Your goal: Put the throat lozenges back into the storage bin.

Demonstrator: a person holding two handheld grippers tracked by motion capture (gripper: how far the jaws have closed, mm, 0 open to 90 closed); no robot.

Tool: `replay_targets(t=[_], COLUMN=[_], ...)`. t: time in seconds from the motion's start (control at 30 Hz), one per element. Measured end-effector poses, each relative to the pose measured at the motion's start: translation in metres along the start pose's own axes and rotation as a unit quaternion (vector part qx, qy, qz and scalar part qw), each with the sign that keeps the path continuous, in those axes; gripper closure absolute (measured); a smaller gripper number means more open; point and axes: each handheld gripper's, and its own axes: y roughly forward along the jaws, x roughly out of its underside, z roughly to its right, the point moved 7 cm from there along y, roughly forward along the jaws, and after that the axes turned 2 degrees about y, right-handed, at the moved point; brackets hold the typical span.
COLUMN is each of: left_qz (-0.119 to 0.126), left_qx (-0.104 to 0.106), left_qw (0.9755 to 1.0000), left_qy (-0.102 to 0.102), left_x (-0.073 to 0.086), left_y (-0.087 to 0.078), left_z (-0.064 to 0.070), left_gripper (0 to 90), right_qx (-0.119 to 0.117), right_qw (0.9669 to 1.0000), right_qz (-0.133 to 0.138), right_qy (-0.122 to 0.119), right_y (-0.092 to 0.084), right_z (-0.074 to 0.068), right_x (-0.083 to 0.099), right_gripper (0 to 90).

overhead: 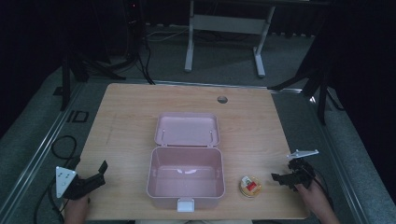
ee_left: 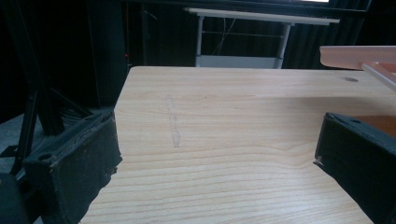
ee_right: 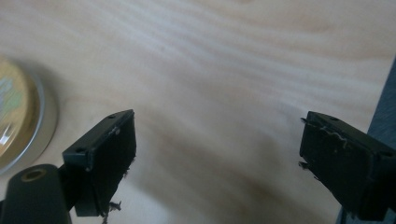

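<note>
A pink plastic box (overhead: 186, 179) stands open in the middle of the wooden table (overhead: 130, 121), its lid (overhead: 187, 129) laid back behind it and a white latch at its front. To its right lies a small round tin (overhead: 250, 186) with a yellow and red label, whose edge shows as the tin (ee_right: 21, 123) in the right gripper view. My right gripper (overhead: 281, 178) is open just right of the tin, low over the wood. My left gripper (overhead: 99, 171) is open near the front left edge, left of the box, with bare wood between its jaws.
A round cable hole (overhead: 222, 99) sits near the table's far edge. Black stands and cables flank the table on both sides, and a white desk frame (overhead: 226, 23) stands on the floor behind. The box's pink corner (ee_left: 369, 58) shows at the right in the left gripper view.
</note>
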Motion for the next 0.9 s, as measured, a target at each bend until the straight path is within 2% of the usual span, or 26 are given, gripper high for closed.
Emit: replay_targets(t=[0.1,0.17,0.2,0.27,0.3,0.33,0.4,0.53,0.6,0.67,0.7,0.73,0.77,0.87,0.9], left_qz=[-0.001,-0.001,-0.001,-0.001,-0.001,-0.001,-0.001,-0.002,-0.001,-0.001,-0.001,-0.002,-0.001,-0.001,-0.001], left_qx=[0.000,-0.001,-0.001,-0.001,0.000,0.000,0.001,0.001,0.001,0.001,0.001,0.001,0.002,0.002,0.002], left_qw=[1.0000,1.0000,1.0000,1.0000,1.0000,1.0000,1.0000,1.0000,1.0000,1.0000,1.0000,1.0000,1.0000,1.0000,1.0000], left_qy=[0.001,0.000,0.000,0.000,0.000,0.000,-0.002,-0.001,-0.001,-0.001,-0.001,-0.001,-0.002,-0.002,-0.002], left_x=[0.000,0.000,0.000,0.000,0.000,0.000,0.000,0.000,0.000,0.000,0.000,0.000,0.000,0.000,0.000], left_y=[0.000,0.000,0.000,0.000,0.000,0.000,0.000,0.000,0.000,0.000,0.000,0.000,0.000,0.000,0.000], left_z=[0.000,0.000,0.000,0.000,0.000,0.000,0.000,0.000,0.000,0.000,0.000,0.000,0.000,0.000,0.000], left_gripper=[0.3,0.3,0.3,0.3,0.3,0.3,0.3,0.3,0.3,0.3,0.3,0.3,0.3,0.3,0.3], right_qx=[-0.012,-0.006,-0.012,-0.036,-0.037,-0.042,-0.054,-0.088,-0.089,-0.091,-0.091,-0.091,-0.097,-0.108,-0.108], right_qw=[0.9992,0.9982,0.9973,0.9938,0.9916,0.9887,0.9839,0.9727,0.9686,0.9624,0.9624,0.9603,0.9524,0.9389,0.9361], right_qz=[-0.027,-0.041,-0.050,-0.074,-0.084,-0.094,-0.112,-0.147,-0.165,-0.182,-0.182,-0.189,-0.206,-0.228,-0.231], right_qy=[-0.025,-0.044,-0.052,-0.075,-0.091,-0.109,-0.128,-0.156,-0.163,-0.180,-0.180,-0.184,-0.203,-0.234,-0.243], right_y=[-0.004,-0.006,-0.007,-0.008,-0.008,-0.009,-0.011,-0.016,-0.017,-0.019,-0.019,-0.020,-0.022,-0.023,-0.023], right_z=[0.000,0.001,0.000,-0.004,-0.006,-0.009,-0.013,-0.023,-0.025,-0.027,-0.027,-0.028,-0.031,-0.036,-0.038], right_x=[0.005,0.009,0.010,0.015,0.016,0.018,0.021,0.025,0.026,0.027,0.027,0.027,0.028,0.030,0.030], right_gripper=[10.7,10.7,10.7,10.7,10.7,10.7,10.7,10.7,10.7,10.7,10.7,10.7,14.2,14.2,14.2])
